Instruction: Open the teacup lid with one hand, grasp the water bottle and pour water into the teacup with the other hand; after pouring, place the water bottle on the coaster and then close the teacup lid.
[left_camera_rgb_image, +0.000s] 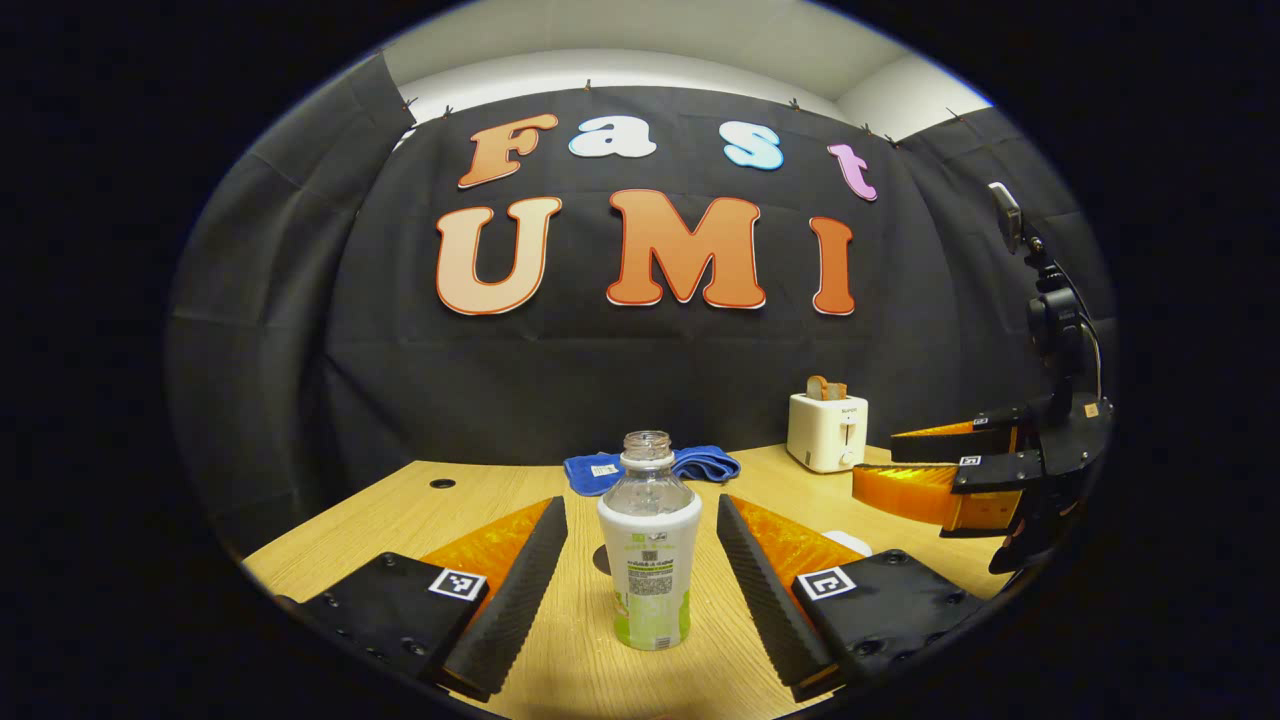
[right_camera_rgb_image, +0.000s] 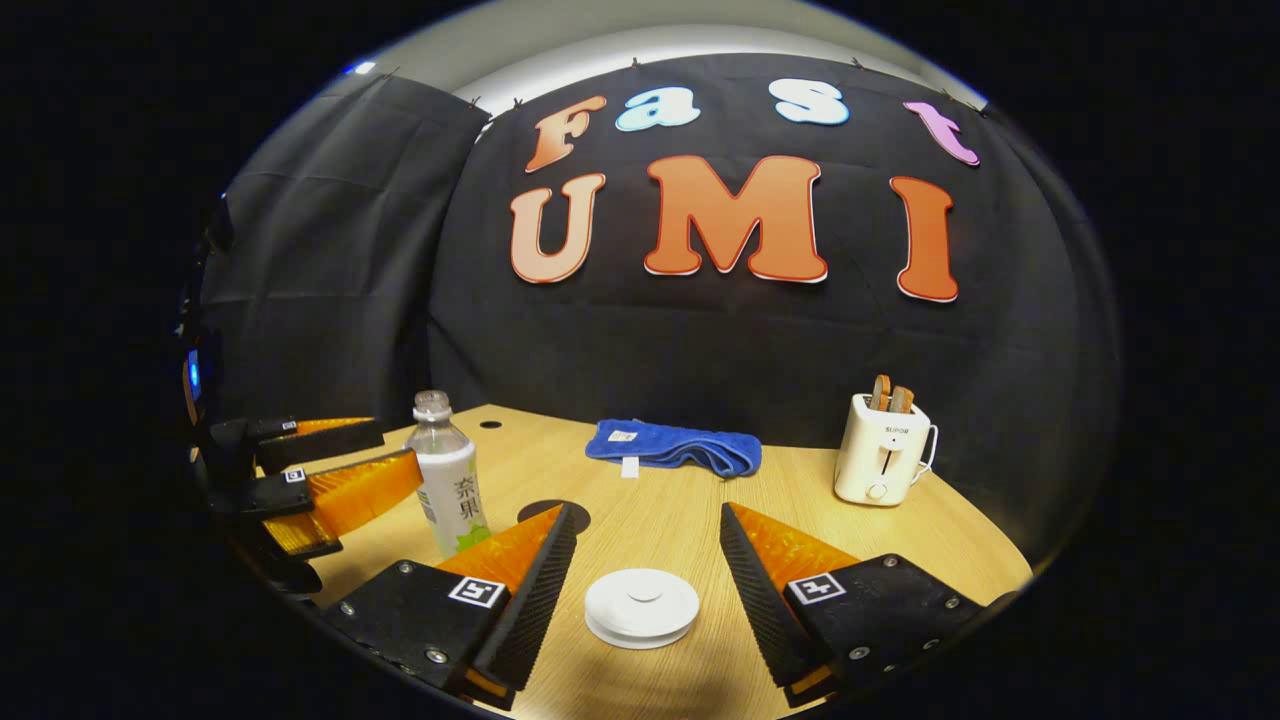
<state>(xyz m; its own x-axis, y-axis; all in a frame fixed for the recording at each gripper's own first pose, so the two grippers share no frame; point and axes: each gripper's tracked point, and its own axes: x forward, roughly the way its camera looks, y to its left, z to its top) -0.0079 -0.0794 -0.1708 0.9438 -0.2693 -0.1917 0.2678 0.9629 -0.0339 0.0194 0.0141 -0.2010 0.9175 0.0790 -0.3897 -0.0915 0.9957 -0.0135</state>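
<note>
The left gripper (left_camera_rgb_image: 642, 560) stands with its two fingers spread wide on either side of a clear plastic water bottle (left_camera_rgb_image: 650, 545) with a white and green label, uncapped and upright on the light wooden table (left_camera_rgb_image: 480, 500), touching neither finger. Behind it lies a folded blue cloth (left_camera_rgb_image: 700, 463). A white toaster (left_camera_rgb_image: 827, 430) stands far right, near the right gripper (left_camera_rgb_image: 880, 470).
</note>
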